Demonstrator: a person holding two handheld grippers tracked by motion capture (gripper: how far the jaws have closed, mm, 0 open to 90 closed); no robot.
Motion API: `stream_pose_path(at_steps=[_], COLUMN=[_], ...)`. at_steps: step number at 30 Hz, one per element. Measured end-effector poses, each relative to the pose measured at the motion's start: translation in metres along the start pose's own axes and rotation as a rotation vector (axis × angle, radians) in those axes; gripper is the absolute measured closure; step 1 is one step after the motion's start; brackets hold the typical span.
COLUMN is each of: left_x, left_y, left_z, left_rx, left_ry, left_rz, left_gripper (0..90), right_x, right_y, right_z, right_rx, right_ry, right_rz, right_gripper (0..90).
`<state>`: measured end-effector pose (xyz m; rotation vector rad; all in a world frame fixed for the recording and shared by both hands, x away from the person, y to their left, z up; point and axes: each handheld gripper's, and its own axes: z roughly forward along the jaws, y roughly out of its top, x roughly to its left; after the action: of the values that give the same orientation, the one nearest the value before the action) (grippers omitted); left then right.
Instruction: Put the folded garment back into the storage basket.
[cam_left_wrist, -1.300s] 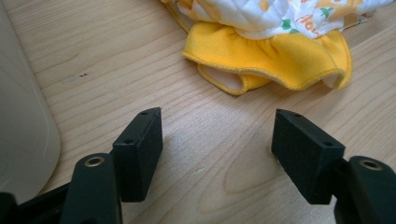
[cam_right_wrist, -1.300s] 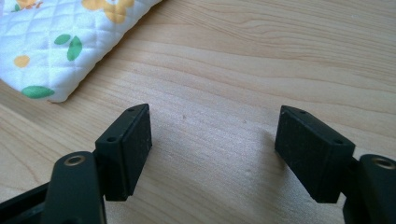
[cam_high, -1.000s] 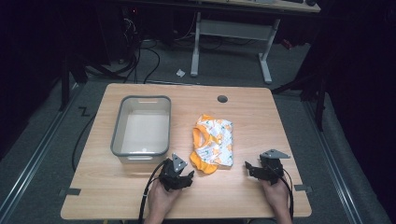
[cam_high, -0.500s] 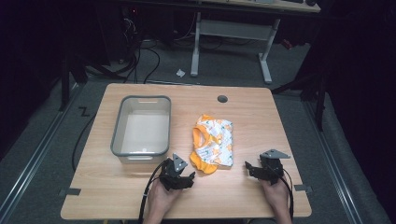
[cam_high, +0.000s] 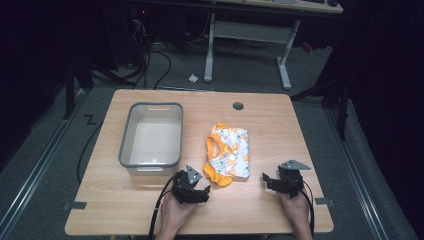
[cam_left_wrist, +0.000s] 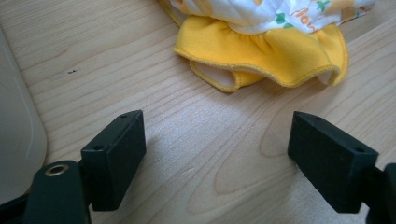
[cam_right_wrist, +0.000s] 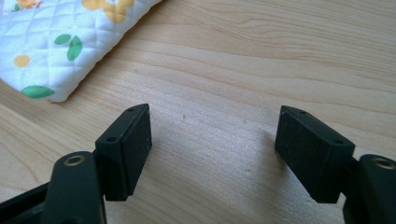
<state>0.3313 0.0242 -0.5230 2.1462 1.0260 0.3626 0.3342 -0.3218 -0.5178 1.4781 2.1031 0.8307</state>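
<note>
Both grippers rested on the worktop (cam_high: 280, 125) with fingers spread and empty, the left gripper (cam_high: 200, 192) at seven o'clock of the folded garment (cam_high: 229, 152), the right gripper (cam_high: 270, 181) at four. The approach looked not yet begun; next, each would need to reach a garment edge, probably toward the bin (cam_high: 127, 150) at nine o'clock.

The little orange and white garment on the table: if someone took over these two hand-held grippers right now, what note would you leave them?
Left gripper: open, holding nothing, resting near the table's front edge, just short of the garment's orange ruffled hem.
Right gripper: open, holding nothing, to the right of the garment, near its quilted white corner.
Garment: lies folded on the wooden table, right of the clear bin, which looks to have nothing in it.
Done: nothing gripped yet.
Left: probably grasp the garment; likely it goes into the bin, though that is a guess.
</note>
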Motion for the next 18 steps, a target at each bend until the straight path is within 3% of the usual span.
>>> stream_pose_path(at_steps=[7, 13, 18], left_x=[-0.0018, -0.0027, -0.0042], left_y=[0.0012, 0.0031, 0.0073], left_z=[-0.0009, -0.0051, -0.0076], left_rx=[-0.007, -0.039, -0.037], left_ry=[-0.034, -0.042, -0.051], left_rz=[-0.019, -0.037, -0.035], left_gripper=[21.5, 23.7, 24.2], right_x=[0.0, 0.0001, 0.0], right_y=[0.0, 0.0, 0.0], right_z=[0.0, -0.0001, -0.0001], right_rx=[0.0, 0.0, 0.001], right_ry=[0.0, 0.0, 0.0], right_rz=[0.0, 0.0, 0.0], right_gripper=[27.3, 27.3, 27.2])
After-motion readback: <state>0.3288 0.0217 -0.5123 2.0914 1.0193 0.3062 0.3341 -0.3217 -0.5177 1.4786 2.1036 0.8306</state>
